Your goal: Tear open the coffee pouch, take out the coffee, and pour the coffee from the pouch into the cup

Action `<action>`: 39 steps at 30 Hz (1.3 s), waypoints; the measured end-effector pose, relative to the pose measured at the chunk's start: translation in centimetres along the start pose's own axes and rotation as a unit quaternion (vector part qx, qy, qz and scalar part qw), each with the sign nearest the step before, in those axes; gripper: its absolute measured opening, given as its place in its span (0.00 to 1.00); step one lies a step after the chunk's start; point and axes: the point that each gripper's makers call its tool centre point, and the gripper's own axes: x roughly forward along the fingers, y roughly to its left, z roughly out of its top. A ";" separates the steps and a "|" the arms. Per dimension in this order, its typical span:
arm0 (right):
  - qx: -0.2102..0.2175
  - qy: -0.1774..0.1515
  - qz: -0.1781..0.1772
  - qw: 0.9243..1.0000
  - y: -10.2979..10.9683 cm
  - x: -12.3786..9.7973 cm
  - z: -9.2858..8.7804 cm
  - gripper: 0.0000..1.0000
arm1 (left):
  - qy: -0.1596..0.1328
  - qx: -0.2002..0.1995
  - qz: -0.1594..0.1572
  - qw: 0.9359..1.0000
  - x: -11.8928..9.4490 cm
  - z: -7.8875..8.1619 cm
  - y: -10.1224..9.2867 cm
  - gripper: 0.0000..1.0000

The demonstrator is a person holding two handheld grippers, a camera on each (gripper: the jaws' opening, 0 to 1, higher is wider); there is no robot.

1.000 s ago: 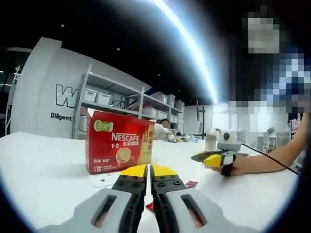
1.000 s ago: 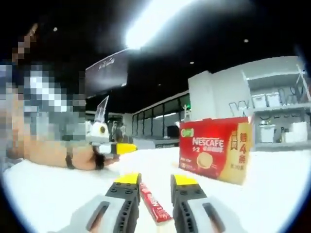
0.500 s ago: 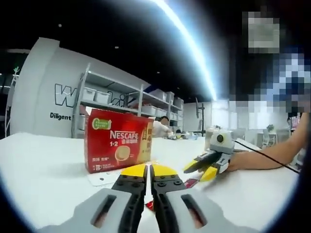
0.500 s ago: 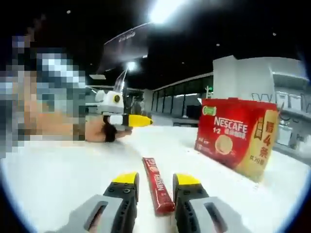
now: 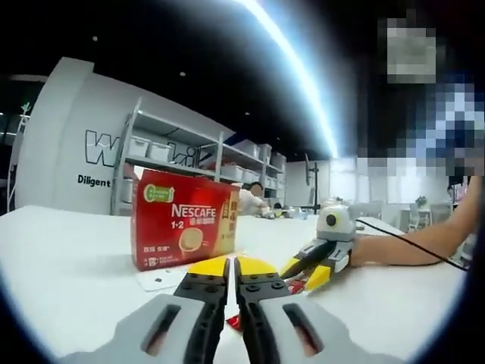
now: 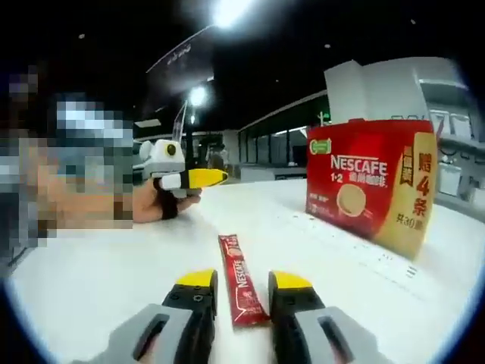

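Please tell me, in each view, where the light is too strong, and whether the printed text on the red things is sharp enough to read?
Left gripper view: a ceiling light strip flares white; the coffee box reads clearly, while the background shelves look soft and curved by the fisheye. Right gripper view: ceiling lamps blow out; the coffee pouch between the open right gripper has readable lettering.

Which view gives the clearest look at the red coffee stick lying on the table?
The right gripper view: the coffee stick lies lengthwise on the white table, between the open right claw. In the left gripper view, just red bits of it peek beside the shut left claw.
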 end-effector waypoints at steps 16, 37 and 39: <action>-0.035 0.044 -0.010 0.998 0.4 1.0 -1.2 0.29 | -0.001 0.000 -0.006 1.000 -0.2 0.1 0.1 0.07; -0.050 0.043 -0.003 0.998 0.3 0.7 -1.4 0.18 | -0.003 -0.002 -0.008 1.000 -0.1 0.1 -0.4 0.08; -0.050 0.040 -0.003 0.998 0.1 0.7 -1.2 0.18 | -0.002 -0.002 -0.007 1.000 -0.1 0.1 -0.4 0.08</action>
